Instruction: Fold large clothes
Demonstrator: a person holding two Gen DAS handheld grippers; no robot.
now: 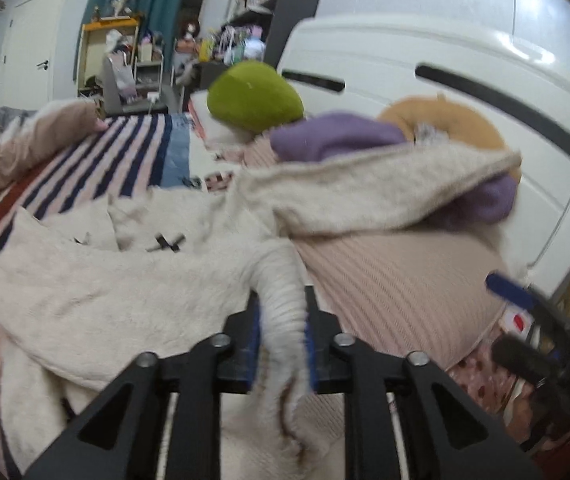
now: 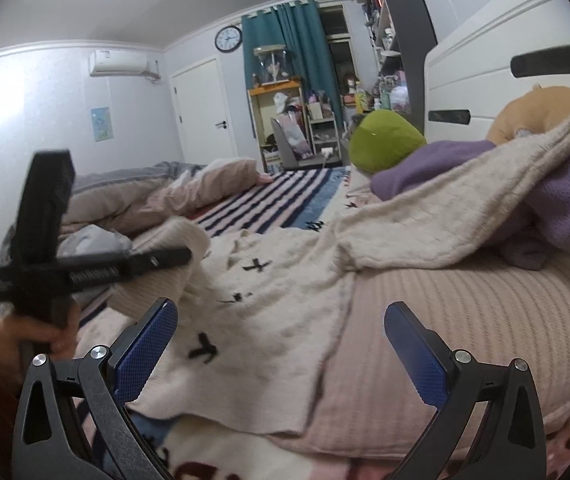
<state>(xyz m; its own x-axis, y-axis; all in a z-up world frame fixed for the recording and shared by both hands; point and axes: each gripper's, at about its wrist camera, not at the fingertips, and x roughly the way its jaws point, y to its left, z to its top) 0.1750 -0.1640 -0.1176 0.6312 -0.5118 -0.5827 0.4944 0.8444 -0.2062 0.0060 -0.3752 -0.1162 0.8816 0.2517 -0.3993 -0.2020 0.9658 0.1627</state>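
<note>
A: Where's the cream sweater point(image 1: 97, 292) lying?

B: Spread across the bed point(image 1: 133, 148), partly over a pink ribbed pillow point(image 1: 405, 280). In the left wrist view its body fills the picture from about 9 o'clock to the centre, and one sleeve point(image 1: 365, 196) runs off toward 2 o'clock, draped over a purple garment point(image 1: 333, 138).

A: And the left claw point(image 1: 283, 340)?

B: Closed down narrow on a ribbed cuff point(image 1: 281, 296) of the sweater. The cuff rises from between the fingers at 6 o'clock, straight ahead of the camera.

A: The right claw point(image 2: 281, 344)?

B: Spread wide, nothing between its blue pads point(image 2: 147, 350). It hangs just above the sweater point(image 2: 269, 296), where the fabric overlaps the pillow point(image 2: 465, 292). The sweater's black bird marks lie from 12 to 9 o'clock of that claw.

A: Can the right camera see the other tool?

B: Yes, at 9 o'clock, held in the person's hand point(image 2: 45, 332), with sweater fabric gathered beside it.
</note>
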